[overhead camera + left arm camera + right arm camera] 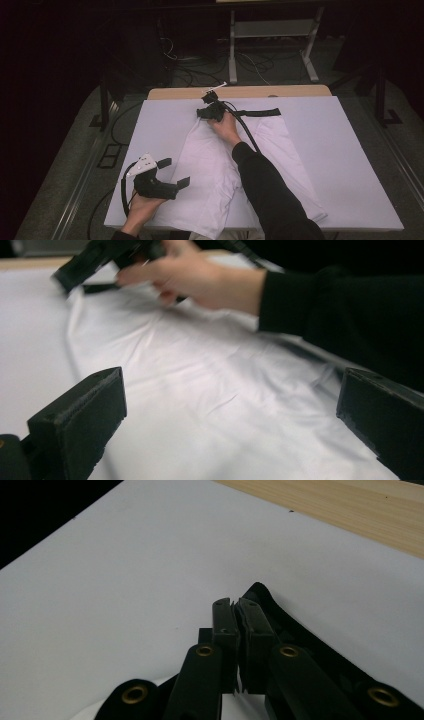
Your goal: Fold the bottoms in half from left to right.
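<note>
We pinch our right claw (206,113) tight on the soft white cloth trousers' (220,170) black waistband (260,112); light, floppy. Left claw (172,172) gapes empty.

The high view is looking down from above the table's (350,165) near edge. Both gripper views are sitting low and close, sharing the white garment (210,405) with it.

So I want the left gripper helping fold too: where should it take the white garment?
Probably the near left hem of the garment, coming in low from the left. That edge lies flat and free beside the open left gripper; the right gripper is shut on the black waistband.
</note>
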Demonstrator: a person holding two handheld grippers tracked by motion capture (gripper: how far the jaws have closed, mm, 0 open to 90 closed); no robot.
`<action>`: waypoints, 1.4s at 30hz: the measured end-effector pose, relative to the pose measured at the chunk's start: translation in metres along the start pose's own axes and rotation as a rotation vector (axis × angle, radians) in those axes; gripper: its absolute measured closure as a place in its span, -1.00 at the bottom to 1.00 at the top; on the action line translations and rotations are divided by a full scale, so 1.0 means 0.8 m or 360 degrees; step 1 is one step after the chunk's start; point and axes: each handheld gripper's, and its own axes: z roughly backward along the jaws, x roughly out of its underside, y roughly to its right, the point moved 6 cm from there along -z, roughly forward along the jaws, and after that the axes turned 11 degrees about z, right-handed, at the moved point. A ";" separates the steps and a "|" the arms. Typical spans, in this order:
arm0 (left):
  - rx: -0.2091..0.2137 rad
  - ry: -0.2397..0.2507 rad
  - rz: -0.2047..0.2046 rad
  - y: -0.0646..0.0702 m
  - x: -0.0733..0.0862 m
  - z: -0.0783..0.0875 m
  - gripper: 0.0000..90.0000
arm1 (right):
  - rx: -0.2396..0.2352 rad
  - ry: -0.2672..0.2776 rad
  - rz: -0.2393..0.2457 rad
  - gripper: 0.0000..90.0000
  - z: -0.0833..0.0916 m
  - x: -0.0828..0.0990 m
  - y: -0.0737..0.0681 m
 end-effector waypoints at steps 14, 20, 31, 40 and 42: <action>-0.0130 -0.0102 0.0075 -0.020 0.018 0.036 -1.00 | -0.0050 0.0024 0.0036 0.92 0.016 0.005 -0.005; -0.0156 -0.0141 0.0096 -0.027 0.030 0.054 -1.00 | -0.0045 0.0032 0.0055 0.92 0.022 0.001 -0.005; -0.0110 -0.0269 0.0055 -0.014 0.045 0.061 -1.00 | -0.0026 0.0040 0.0071 0.92 0.030 0.000 -0.006; -0.0068 -0.0416 0.0039 -0.009 0.059 0.060 -1.00 | -0.0024 0.0066 0.0063 0.92 0.040 -0.002 -0.003; -0.0036 -0.0487 0.0031 -0.010 0.064 0.060 -1.00 | -0.0023 0.0067 0.0068 0.92 0.040 -0.002 -0.002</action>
